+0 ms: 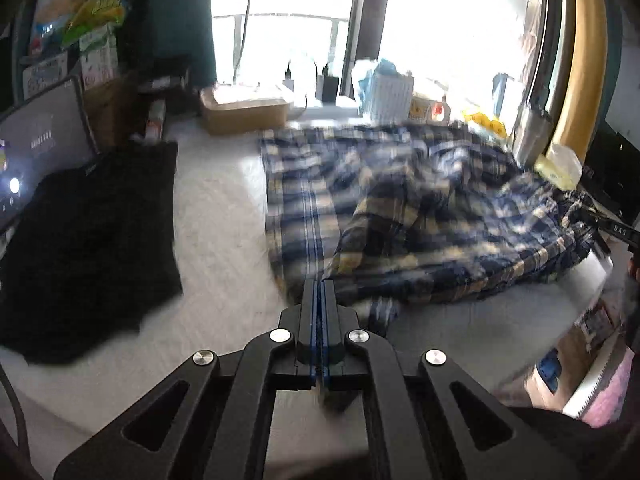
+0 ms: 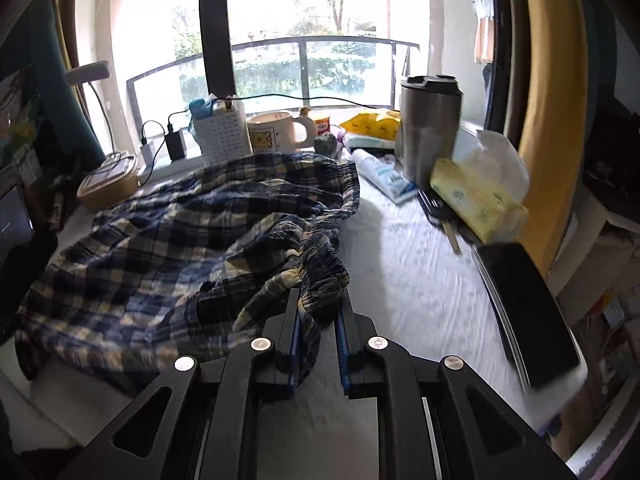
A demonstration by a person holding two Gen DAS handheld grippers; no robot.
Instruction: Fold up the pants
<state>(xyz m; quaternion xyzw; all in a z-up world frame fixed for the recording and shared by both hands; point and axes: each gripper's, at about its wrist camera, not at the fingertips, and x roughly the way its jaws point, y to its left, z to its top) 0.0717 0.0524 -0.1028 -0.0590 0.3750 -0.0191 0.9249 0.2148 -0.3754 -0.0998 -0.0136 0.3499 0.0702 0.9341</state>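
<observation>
We see the plaid pants [image 2: 192, 232] lying crumpled on the white table [image 2: 420, 280], spread mostly ahead and to the left of our right gripper [image 2: 318, 316] and ahead and to the right of our left gripper [image 1: 319, 300], so the garment sits between our 2 tools with its long axis running roughly from one to the other. The gathered waistband [image 2: 320, 272] end lies at the right gripper, which makes that the nearer hand for the waist. Its jaws stand partly apart with a bunch of waistband cloth hanging between them; the fabric touches the left finger, yet a gap shows beside the right one, so we judge the hold loose at best. The left gripper's jaws are pressed together, and their tips sit right at the near hem of the pants; whether they pinch a sliver of cloth we cannot tell through the blur. A black cloth [image 1: 88, 240] lies well to the left.
</observation>
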